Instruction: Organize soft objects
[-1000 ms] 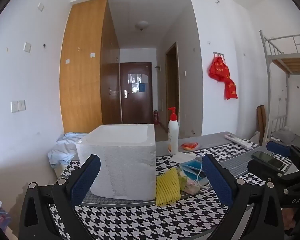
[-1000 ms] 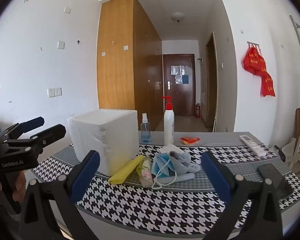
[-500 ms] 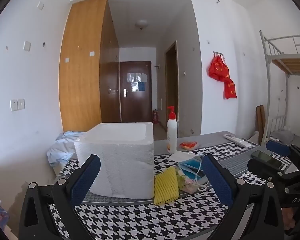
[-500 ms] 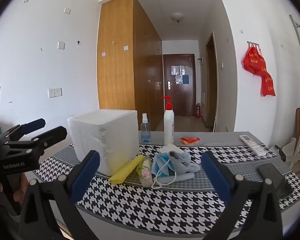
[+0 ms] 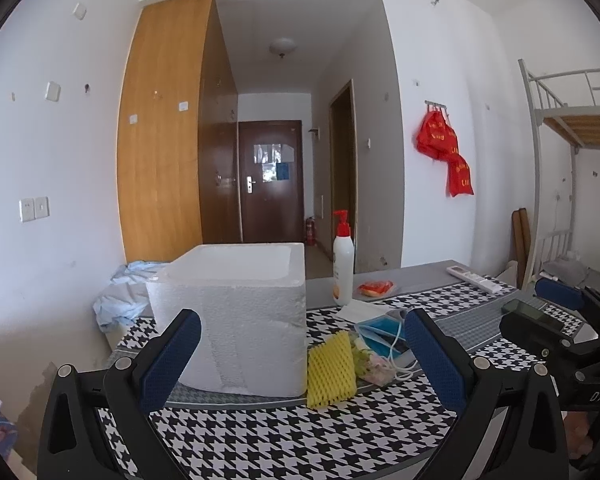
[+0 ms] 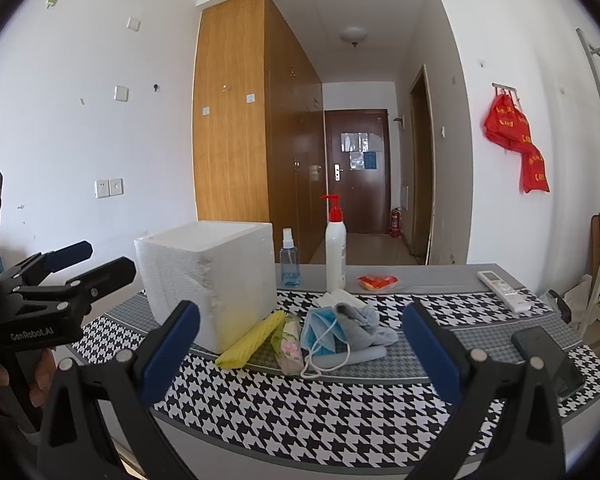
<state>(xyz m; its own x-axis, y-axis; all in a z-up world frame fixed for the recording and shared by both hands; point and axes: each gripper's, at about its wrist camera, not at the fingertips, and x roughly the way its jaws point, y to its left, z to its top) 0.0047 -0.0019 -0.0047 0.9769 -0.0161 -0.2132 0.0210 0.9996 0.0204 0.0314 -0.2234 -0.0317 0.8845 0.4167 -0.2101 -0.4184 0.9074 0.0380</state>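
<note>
The soft objects lie in a loose heap on the houndstooth cloth (image 6: 300,408), just right of the white foam box (image 6: 208,280): a yellow foam net sleeve (image 6: 252,338) leaning against the box wall, a floral pouch (image 6: 290,346) beside it, a blue face mask (image 6: 320,334) with its white ear loops trailing, and a grey cloth (image 6: 360,322) lying partly over the mask. None has gone into the box.

The right gripper (image 6: 300,356) hangs short of the heap, jaws wide apart and holding nothing. The left gripper (image 5: 300,356) is likewise spread and empty, facing the box front.

Risks, as judged:
- The items overlap. A pinch on the mask is likely to drag the grey cloth or snag a loop on the pouch.
- The net sleeve rests on the box; nudging the box would topple it.
- The box looks light. A push from either gripper could slide it on the cloth.
- The pump bottle (image 6: 335,248) and small spray bottle (image 6: 289,258) stand upright just behind; an overshoot could tip them.
- A phone (image 6: 548,356) lies near the right-hand table edge, within sweep of the right gripper.
</note>
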